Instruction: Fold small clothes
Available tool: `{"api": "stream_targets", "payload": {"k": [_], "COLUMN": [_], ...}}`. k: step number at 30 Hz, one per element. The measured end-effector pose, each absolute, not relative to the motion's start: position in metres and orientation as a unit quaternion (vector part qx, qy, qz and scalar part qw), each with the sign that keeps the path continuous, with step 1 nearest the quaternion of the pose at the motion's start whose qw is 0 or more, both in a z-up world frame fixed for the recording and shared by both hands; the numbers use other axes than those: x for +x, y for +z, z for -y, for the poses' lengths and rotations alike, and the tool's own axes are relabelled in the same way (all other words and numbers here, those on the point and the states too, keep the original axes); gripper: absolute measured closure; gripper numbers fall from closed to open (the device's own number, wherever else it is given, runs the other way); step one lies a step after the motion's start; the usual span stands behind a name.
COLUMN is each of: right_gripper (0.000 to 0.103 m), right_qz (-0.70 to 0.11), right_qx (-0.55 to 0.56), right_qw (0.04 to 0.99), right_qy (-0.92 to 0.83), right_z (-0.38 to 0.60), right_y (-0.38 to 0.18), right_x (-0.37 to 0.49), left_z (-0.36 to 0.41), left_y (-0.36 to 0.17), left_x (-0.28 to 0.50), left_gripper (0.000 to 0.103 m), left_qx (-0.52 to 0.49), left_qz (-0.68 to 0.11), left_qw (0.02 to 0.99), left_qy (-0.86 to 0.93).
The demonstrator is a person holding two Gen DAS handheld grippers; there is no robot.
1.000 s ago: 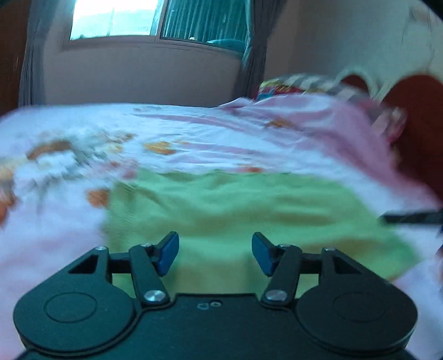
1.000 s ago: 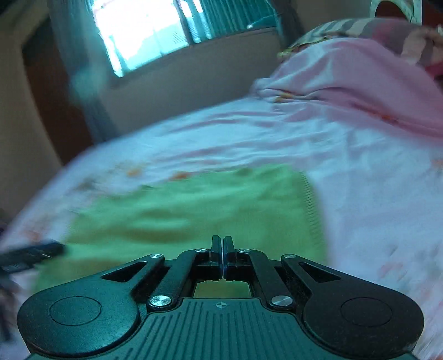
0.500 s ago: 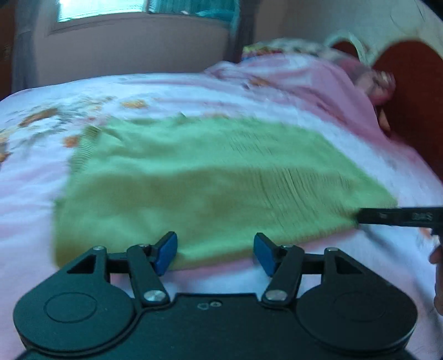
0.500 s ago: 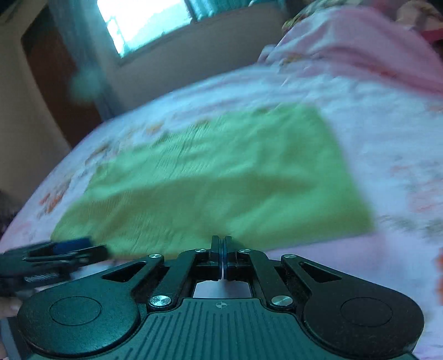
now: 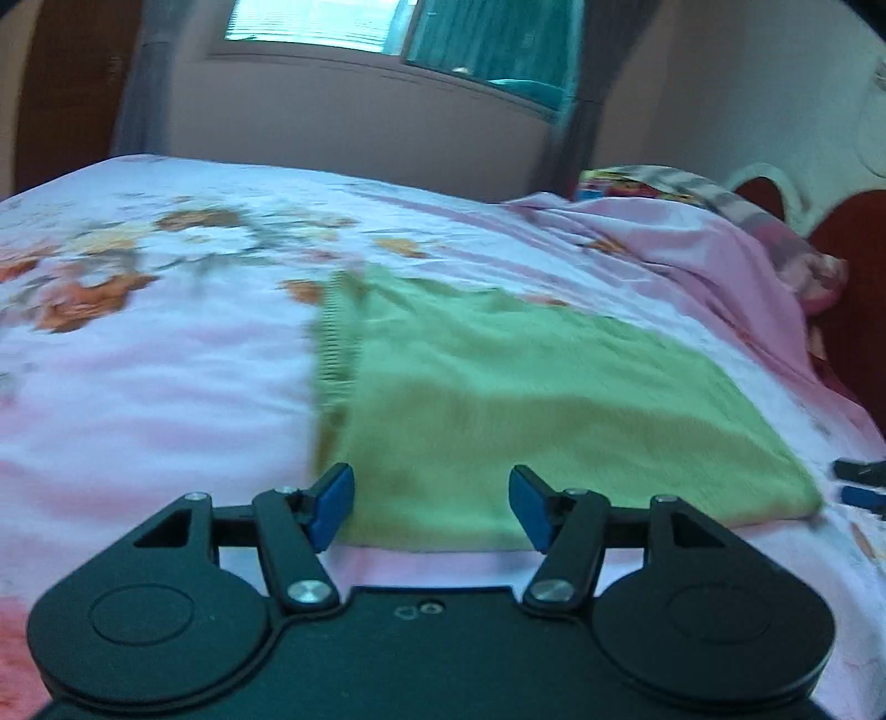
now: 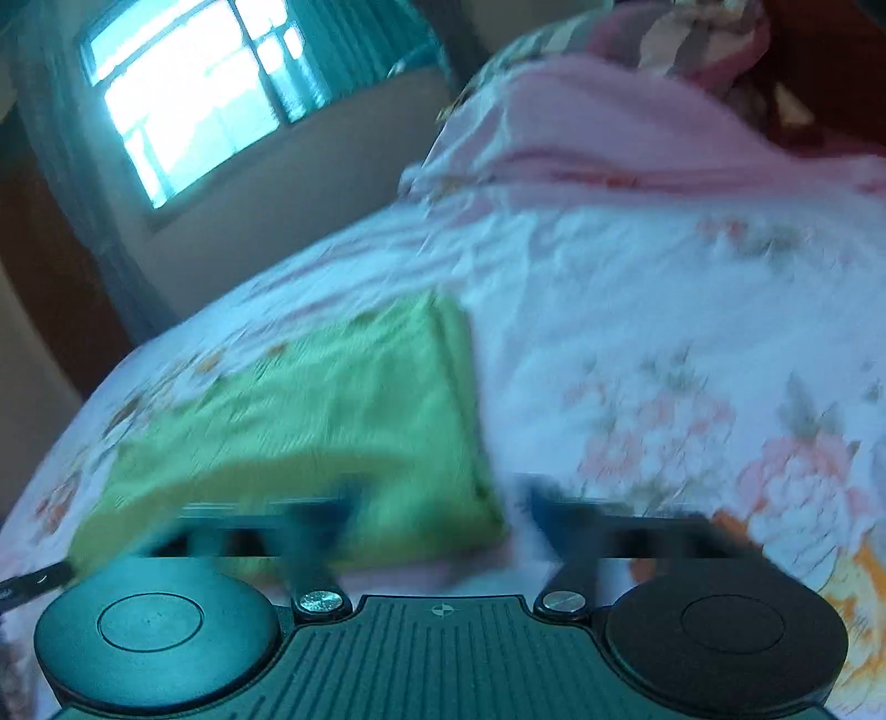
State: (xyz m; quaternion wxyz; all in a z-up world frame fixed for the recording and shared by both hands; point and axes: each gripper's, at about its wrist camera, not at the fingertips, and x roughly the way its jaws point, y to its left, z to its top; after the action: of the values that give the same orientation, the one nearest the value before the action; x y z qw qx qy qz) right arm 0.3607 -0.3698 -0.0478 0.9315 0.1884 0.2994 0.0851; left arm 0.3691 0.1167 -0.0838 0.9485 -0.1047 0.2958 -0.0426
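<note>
A green knit garment (image 5: 526, 399) lies flat and folded on the flowered pink bed sheet (image 5: 166, 376). My left gripper (image 5: 431, 507) is open over its near left corner, blue pads (image 5: 332, 507) apart with nothing pressed between them. In the right wrist view the garment (image 6: 332, 421) fills the lower left. My right gripper (image 6: 437, 515) is blurred and its jaws are opening. The garment's near right corner lies between its fingers (image 6: 548, 509), and nothing is gripped. Each gripper's tips show at the edge of the other's view, the right gripper (image 5: 861, 482) and the left gripper (image 6: 33, 581).
A bunched pink blanket (image 5: 709, 249) and a patterned pillow (image 6: 692, 33) lie at the head of the bed, against a dark red headboard (image 5: 853, 288). A wall with a bright window (image 6: 188, 99) runs along the bed's far side.
My right gripper has gone from shut to wide open. The left gripper slid left to the garment's near left corner. The right gripper slid right to the near right corner.
</note>
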Motion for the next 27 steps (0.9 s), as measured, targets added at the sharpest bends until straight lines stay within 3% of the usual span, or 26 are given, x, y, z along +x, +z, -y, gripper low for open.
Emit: {"api": "stream_targets", "payload": {"k": [2,3,5,8,12,13,15,18,22,25,26,27], "right_gripper": [0.026,0.042,0.055,0.055,0.056,0.058,0.068,0.087,0.091,0.091,0.09,0.082], "right_qz": [-0.308,-0.321,-0.342,-0.348,-0.348,-0.347,-0.347,-0.346,-0.337,-0.371,-0.368,-0.365], "right_qx": [0.19,0.204,0.201,0.216,0.242,0.233,0.206,0.162,0.154,0.135,0.135,0.134], "right_qw": [0.928,0.92,0.914,0.908,0.899,0.902,0.91,0.92,0.925,0.916,0.917,0.918], "right_qy": [0.088,0.096,0.088,0.085,0.106,0.104,0.094,0.083,0.083,0.074,0.077,0.077], "right_z": [0.369,0.371,0.373,0.376,0.38,0.379,0.373,0.362,0.366,0.365,0.366,0.367], "right_y": [-0.051,-0.056,-0.066,-0.078,-0.08,-0.08,-0.079,-0.079,-0.067,-0.085,-0.085,-0.081], "right_x": [0.365,0.367,0.372,0.378,0.384,0.385,0.387,0.387,0.38,0.391,0.392,0.391], "left_z": [-0.127,-0.132,-0.145,-0.158,-0.19,-0.188,-0.179,-0.171,-0.172,-0.166,-0.166,-0.168], "left_y": [-0.09,-0.093,-0.098,-0.104,-0.117,-0.116,-0.113,-0.112,-0.097,-0.112,-0.11,-0.105], "left_x": [0.371,0.37,0.371,0.378,0.387,0.39,0.393,0.396,0.383,0.388,0.388,0.386], "left_gripper": [0.043,0.043,0.043,0.043,0.048,0.051,0.075,0.095,0.096,0.091,0.087,0.075], "left_qx": [-0.104,-0.113,-0.148,-0.204,-0.362,-0.355,-0.3,-0.255,-0.235,-0.2,-0.196,-0.193], "left_qz": [-0.311,-0.313,-0.31,-0.312,-0.309,-0.315,-0.334,-0.348,-0.311,-0.338,-0.336,-0.33], "left_qw": [0.945,0.943,0.939,0.928,0.877,0.877,0.89,0.9,0.919,0.919,0.92,0.923], "left_qy": [-0.005,0.0,-0.006,-0.017,-0.074,-0.078,-0.079,-0.061,-0.052,-0.043,-0.043,-0.035]}}
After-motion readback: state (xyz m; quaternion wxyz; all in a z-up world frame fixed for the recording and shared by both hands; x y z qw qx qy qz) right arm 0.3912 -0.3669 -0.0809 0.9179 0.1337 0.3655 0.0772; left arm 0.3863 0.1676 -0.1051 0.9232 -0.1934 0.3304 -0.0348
